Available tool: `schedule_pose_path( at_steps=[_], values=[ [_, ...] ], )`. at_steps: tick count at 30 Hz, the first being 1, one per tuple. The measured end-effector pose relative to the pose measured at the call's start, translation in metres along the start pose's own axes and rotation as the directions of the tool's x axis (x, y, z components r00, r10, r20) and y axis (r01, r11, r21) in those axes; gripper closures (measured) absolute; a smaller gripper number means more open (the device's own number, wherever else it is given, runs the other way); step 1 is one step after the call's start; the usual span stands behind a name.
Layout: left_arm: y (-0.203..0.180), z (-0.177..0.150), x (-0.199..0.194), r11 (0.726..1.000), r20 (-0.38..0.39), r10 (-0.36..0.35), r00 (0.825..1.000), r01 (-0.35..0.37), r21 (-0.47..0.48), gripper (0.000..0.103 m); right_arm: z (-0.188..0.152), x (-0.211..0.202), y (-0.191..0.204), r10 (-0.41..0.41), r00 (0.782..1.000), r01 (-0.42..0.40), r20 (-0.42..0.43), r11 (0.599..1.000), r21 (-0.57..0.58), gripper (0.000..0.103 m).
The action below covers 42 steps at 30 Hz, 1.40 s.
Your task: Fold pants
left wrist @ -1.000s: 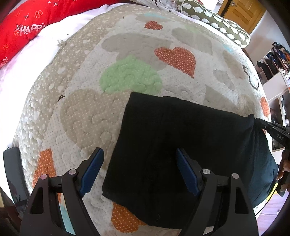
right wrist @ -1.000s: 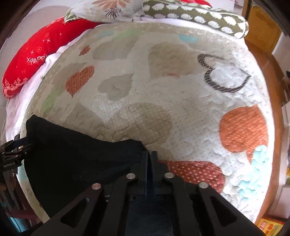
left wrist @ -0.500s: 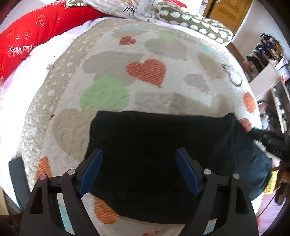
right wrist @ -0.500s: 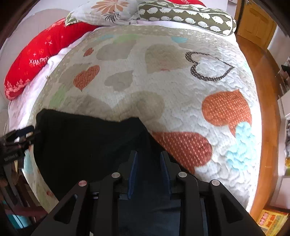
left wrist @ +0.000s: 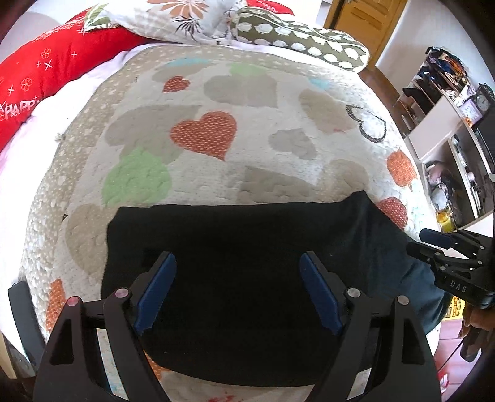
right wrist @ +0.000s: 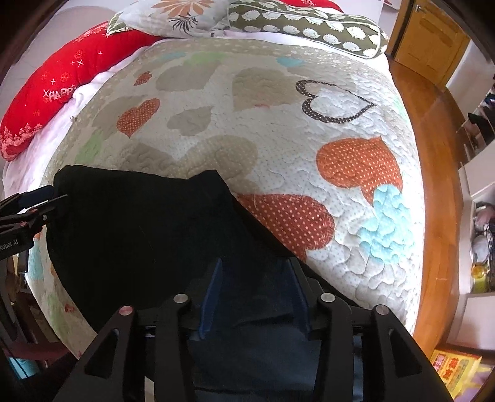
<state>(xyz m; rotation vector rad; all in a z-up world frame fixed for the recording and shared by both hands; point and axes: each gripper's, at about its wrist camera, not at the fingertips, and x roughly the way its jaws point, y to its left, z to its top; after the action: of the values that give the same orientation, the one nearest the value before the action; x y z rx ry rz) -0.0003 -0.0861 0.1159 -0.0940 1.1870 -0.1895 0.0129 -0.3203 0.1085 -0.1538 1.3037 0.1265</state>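
Black pants [left wrist: 241, 266] folded flat on heart-print quilt [left wrist: 216, 160].
Left tongs [left wrist: 238, 290] spread wide, holding nothing; right tongs [right wrist: 253, 290] parted above the fabric, gripping nothing.

1. The pants [left wrist: 235, 247] lie folded on the quilt [left wrist: 247, 148], at the near edge of the bed.
2. The left gripper [left wrist: 238, 284] is above the pants' near part, jaws apart.
3. The right gripper [right wrist: 255, 297] is over the pants' right end, jaws apart.
4. Pillows [right wrist: 303, 27] lie along the bed's far end, behind the quilt.
5. A shelf unit [left wrist: 448, 123] stands right of the bed.
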Motion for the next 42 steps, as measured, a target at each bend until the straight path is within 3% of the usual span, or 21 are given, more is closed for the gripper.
schedule_pose_path(
  at_steps=[18, 23, 30, 42],
  values=[
    [-0.028, -0.002, 0.011, 0.998, -0.024, -0.019, 1.000, 0.020, 0.061, 0.020, -0.017, 0.008, -0.009, 0.007, 0.999, -0.006, -0.048, 1.000, 0.016, 0.059],
    [-0.033, -0.004, 0.015, 0.997, -0.036, -0.021, 0.999, 0.024, 0.072, 0.020, -0.022, 0.008, -0.012, 0.010, 0.999, -0.008, -0.053, 1.000, 0.026, 0.054],
    [-0.051, -0.007, 0.029, 0.993, -0.062, -0.040, 0.997, 0.047, 0.110, 0.020, -0.053, 0.007, -0.016, 0.036, 0.996, -0.031, -0.077, 0.998, 0.061, 0.052],
    [-0.108, -0.002, 0.069, 0.959, -0.120, -0.015, 0.993, 0.048, 0.281, 0.020, -0.101, 0.006, -0.094, -0.018, 0.996, 0.038, -0.082, 0.969, 0.244, 0.052]
  ],
)
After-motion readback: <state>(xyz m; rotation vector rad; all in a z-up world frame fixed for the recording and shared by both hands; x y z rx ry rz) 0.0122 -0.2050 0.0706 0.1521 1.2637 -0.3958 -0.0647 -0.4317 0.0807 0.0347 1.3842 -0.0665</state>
